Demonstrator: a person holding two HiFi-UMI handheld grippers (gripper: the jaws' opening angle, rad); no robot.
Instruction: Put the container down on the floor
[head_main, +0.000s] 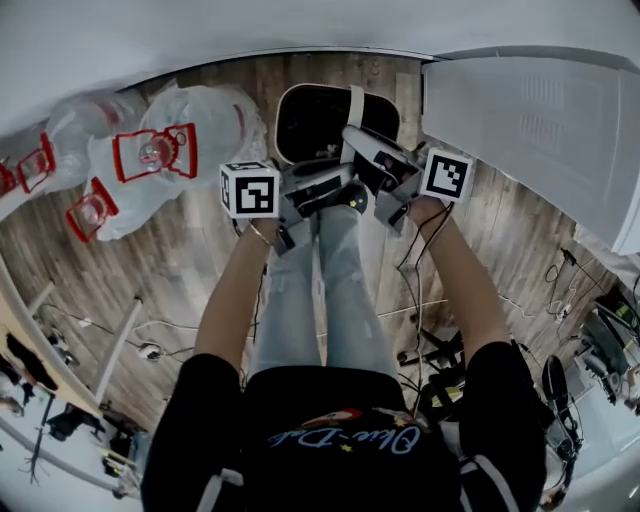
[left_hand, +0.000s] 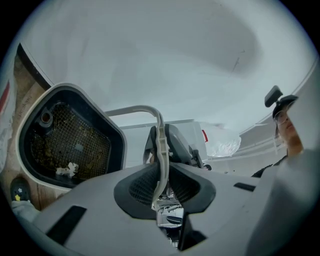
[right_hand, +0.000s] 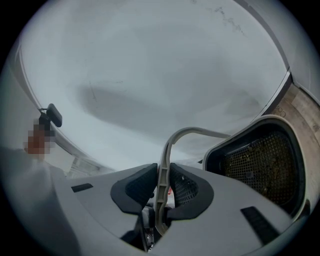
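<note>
The container (head_main: 318, 122) is a white bin with a dark mesh-lined inside and a pale bail handle (head_main: 355, 108). It is in front of my feet, over the wooden floor by the wall; I cannot tell whether it rests on the floor. Both grippers pinch the handle. The left gripper (left_hand: 161, 182) is shut on the thin handle strip (left_hand: 160, 145), with the container's open mouth (left_hand: 70, 140) to its left. The right gripper (right_hand: 161, 187) is shut on the same handle (right_hand: 164, 170), the container (right_hand: 260, 160) to its right. From the head view the left gripper (head_main: 318, 192) and right gripper (head_main: 368, 152) meet above the bin.
Clear plastic bags with red prints (head_main: 160, 150) lie on the floor to the left. A white ribbed panel (head_main: 530, 130) stands at the right. Cables (head_main: 430, 300) trail over the wooden floor (head_main: 180, 270) beside my legs (head_main: 320, 290). A pale wall (head_main: 200, 30) runs just beyond the bin.
</note>
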